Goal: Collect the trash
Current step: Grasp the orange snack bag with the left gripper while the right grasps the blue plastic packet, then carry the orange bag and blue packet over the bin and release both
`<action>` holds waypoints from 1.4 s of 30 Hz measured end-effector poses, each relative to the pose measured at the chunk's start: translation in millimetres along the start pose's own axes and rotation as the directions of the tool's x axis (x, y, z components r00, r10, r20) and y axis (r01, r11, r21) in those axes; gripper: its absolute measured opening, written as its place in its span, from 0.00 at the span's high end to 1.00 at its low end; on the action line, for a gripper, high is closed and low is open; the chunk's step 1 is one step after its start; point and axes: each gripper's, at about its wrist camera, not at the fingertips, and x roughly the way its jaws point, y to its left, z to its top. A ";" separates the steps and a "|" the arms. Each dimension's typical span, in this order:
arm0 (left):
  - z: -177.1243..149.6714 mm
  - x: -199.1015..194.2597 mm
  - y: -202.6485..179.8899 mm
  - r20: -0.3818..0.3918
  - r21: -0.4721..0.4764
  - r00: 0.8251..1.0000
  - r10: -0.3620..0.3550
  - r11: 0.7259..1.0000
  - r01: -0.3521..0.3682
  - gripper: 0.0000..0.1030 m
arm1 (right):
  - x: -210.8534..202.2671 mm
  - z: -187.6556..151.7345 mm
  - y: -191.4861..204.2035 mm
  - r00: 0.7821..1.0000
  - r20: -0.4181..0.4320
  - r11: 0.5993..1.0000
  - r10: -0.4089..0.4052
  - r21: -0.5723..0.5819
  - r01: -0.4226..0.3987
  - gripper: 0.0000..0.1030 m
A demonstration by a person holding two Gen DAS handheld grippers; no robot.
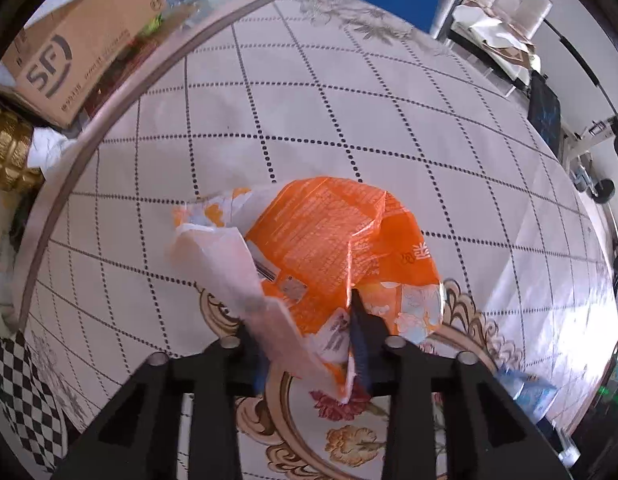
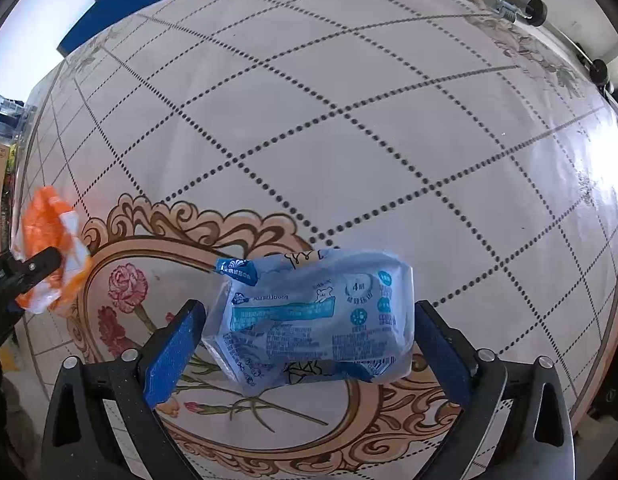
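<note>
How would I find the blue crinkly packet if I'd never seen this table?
Look at the round table with the dotted-grid cloth, then its flower-and-scroll picture near the edge. The pale blue plastic wrapper lies there between the open right gripper. The only other wrapper is orange and held by the left gripper.

My left gripper's [image 1: 309, 332] fingertips are buried in the orange wrapper [image 1: 333, 236]. The blue wrapper [image 2: 317, 316] hides the tablecloth's [image 2: 349, 120] flowers beneath it, and its small print is unreadable.
</note>
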 end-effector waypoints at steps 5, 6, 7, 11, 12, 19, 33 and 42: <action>-31.0 -28.9 1.3 0.074 0.089 0.995 0.073 0.993 -0.079 0.77 | -9.3 -11.1 -3.6 1.000 0.029 1.000 -0.012 -0.025 0.012 0.42; -36.9 -34.5 1.2 0.090 0.104 0.992 0.087 0.990 -0.097 0.77 | -10.9 -14.0 -2.5 0.999 0.030 0.999 -0.012 -0.039 0.013 0.49; -49.9 -44.2 4.1 0.109 0.113 0.989 0.105 0.987 -0.117 0.77 | -13.3 -18.4 -0.2 0.999 0.034 0.999 -0.015 -0.050 0.016 0.52; -82.7 -64.3 19.3 0.140 0.106 0.984 0.114 0.986 -0.130 0.77 | -30.1 -43.8 4.2 0.996 0.083 0.992 -0.025 -0.118 0.035 0.56; -93.9 -70.0 24.3 0.148 0.106 0.982 0.119 0.985 -0.135 0.77 | -35.8 -53.5 4.4 0.995 0.094 0.991 -0.025 -0.126 0.037 0.57; -156.7 -100.3 46.1 0.171 0.121 0.979 0.112 0.984 -0.134 0.77 | -76.4 -125.0 5.9 0.988 0.154 0.986 -0.003 -0.165 0.028 0.57; -337.5 -167.8 151.8 0.220 0.268 0.975 0.001 0.962 -0.062 0.77 | -158.8 -383.6 0.7 0.970 0.229 0.994 0.082 -0.090 -0.062 0.57; -433.4 -101.3 209.7 -0.030 0.305 0.999 -0.036 0.951 0.043 0.77 | -98.4 -540.6 -9.4 0.995 0.039 0.995 0.094 -0.017 -0.093 0.57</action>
